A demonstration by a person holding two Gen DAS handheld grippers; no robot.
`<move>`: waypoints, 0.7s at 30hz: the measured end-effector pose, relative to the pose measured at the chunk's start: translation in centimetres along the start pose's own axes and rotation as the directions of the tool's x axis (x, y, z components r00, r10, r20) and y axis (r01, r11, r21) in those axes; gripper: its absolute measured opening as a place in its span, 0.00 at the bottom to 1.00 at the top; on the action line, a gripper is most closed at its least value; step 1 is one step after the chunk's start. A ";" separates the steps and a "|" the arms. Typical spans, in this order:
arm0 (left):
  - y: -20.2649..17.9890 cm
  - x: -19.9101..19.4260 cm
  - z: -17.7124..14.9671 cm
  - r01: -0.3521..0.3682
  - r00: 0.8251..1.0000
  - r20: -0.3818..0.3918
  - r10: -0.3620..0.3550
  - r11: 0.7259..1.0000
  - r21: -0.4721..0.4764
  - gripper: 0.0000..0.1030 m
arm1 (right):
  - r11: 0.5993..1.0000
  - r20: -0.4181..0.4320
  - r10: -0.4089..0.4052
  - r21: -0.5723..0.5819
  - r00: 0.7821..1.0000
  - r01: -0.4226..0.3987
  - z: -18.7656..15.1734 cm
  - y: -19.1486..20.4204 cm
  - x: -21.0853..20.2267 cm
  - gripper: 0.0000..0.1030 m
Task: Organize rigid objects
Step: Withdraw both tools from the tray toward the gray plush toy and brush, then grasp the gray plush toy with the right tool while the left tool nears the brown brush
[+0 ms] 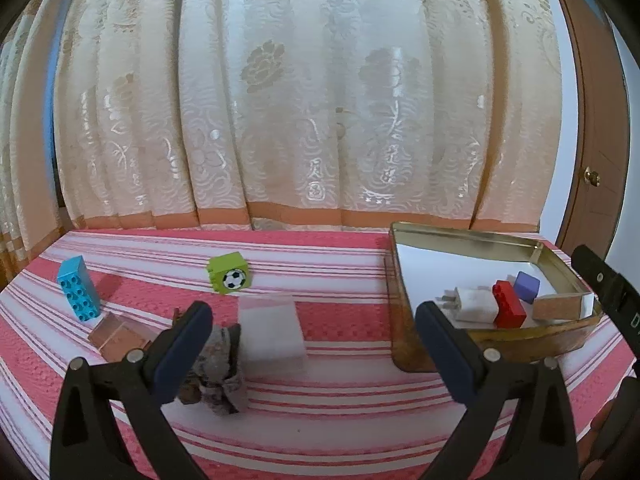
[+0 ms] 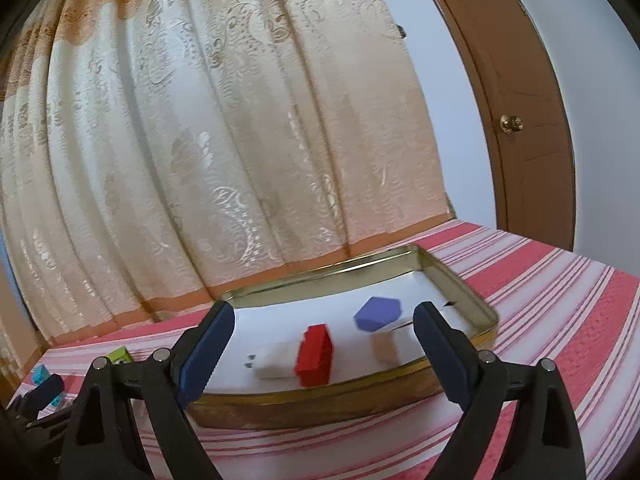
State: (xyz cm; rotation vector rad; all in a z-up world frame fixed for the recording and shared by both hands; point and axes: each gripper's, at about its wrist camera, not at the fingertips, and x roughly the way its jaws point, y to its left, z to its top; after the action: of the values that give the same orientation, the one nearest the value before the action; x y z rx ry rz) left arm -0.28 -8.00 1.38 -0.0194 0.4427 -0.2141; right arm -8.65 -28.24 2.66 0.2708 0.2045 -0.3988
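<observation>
The metal tin [image 1: 480, 240] serves as the reference landmark; it rests on the red-and-white striped cloth [image 1: 340, 420] in front of the patterned curtain [image 1: 280, 100]. Inside the tin, from its left side toward its right, lie a white plug adapter [image 1: 474, 303], a red brick [image 1: 508, 305], a purple block [image 1: 527, 286] and a tan cork-like block [image 1: 558, 307]; the adapter and the red brick touch. To the left of the tin, on the cloth, stand a white translucent cube [image 1: 272, 330], a green cube with a football print [image 1: 228, 273], a blue studded brick [image 1: 78, 289], a clear pinkish block [image 1: 120, 338] and a crumpled grey-brown rock-like piece [image 1: 216, 372]. The left gripper [image 1: 316, 354] is released, with jaws wide apart and nothing clamped; its left finger [image 1: 184, 350] stands just beside the rock-like piece, left of the tin. The right gripper [image 2: 324, 354] is likewise released and holds nothing; it faces the near wall of the tin, and the red brick and plug adapter appear between its fingers, farther off and inside the tin. A brown door [image 2: 532, 120] with a brass knob [image 2: 511, 123] stands behind and to the right of the tin.
</observation>
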 end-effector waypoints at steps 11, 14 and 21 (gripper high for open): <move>3.2 0.1 -0.1 -0.014 1.000 -0.027 0.013 1.000 -0.028 1.00 | 0.998 -0.044 0.066 -0.004 0.997 -0.066 -1.4 4.1 -0.1 0.90; 4.4 0.1 -0.1 -0.021 0.999 -0.032 0.020 0.999 -0.030 1.00 | 0.996 -0.053 0.085 -0.015 0.995 -0.086 -1.7 5.3 -0.2 0.90; 8.1 0.7 0.0 -0.051 0.997 -0.063 0.048 0.998 -0.046 1.00 | 0.990 -0.096 0.129 -0.051 0.987 -0.135 -2.6 8.5 0.0 0.90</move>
State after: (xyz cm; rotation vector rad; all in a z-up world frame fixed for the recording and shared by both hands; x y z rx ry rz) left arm 1.94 -0.19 0.55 -0.0482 0.5089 -0.1555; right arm -5.55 -19.97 2.03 0.2446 0.2870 -0.2488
